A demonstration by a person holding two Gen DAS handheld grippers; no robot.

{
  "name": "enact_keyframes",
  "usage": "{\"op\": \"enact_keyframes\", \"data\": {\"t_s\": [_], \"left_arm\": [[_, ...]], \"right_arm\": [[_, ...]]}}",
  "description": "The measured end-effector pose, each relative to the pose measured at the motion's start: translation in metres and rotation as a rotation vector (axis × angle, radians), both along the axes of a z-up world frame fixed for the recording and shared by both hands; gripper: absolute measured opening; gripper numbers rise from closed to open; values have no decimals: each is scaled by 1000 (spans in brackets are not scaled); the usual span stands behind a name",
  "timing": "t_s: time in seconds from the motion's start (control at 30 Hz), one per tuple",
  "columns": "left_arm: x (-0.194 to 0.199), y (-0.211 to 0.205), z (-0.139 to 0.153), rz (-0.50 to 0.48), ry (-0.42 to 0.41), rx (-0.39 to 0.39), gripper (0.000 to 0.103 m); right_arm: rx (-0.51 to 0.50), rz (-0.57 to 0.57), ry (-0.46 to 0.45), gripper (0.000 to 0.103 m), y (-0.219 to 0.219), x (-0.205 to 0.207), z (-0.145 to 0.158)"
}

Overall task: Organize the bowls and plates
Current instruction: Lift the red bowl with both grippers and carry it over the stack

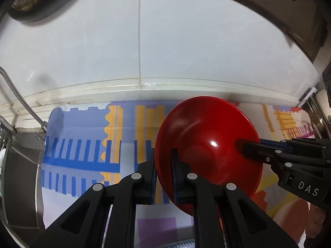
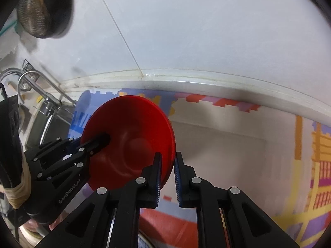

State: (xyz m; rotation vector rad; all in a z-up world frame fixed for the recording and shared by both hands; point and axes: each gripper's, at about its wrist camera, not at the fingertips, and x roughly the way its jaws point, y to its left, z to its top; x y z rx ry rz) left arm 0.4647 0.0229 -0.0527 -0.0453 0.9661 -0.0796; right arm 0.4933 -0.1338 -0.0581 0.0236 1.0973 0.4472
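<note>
A red bowl (image 1: pixel 206 144) is held tilted above a patterned mat (image 1: pixel 82 140), its inside facing me. My left gripper (image 1: pixel 163 161) is shut on the bowl's left rim, one finger inside and one outside. My right gripper (image 2: pixel 167 165) is closed around the bowl's (image 2: pixel 132 140) opposite rim, with a narrow gap showing beside the outer pad. In the left wrist view the right gripper's fingers (image 1: pixel 254 148) reach in from the right onto the rim. In the right wrist view the left gripper's fingers (image 2: pixel 95 142) reach in from the left.
A white tiled wall (image 1: pixel 186 41) and its ledge run behind the mat. A steel sink (image 1: pixel 20 165) and faucet (image 2: pixel 26 80) lie to the left. A dark round strainer (image 2: pixel 39 10) hangs upper left. The mat (image 2: pixel 238 155) extends to the right.
</note>
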Motion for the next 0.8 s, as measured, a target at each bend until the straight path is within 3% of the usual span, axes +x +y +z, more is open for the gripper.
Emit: {"op": "enact_keyframes", "data": {"t_s": [0.47,0.8], "left_arm": [[-57,-45,44,-77,-60,-13,13],[-108,-86,53,-152,-87,-27,13]], "right_arm": [[-9,-50,-60,13,-46,-71,41],[-22,-116,-97,13,-82,-128,60]]}}
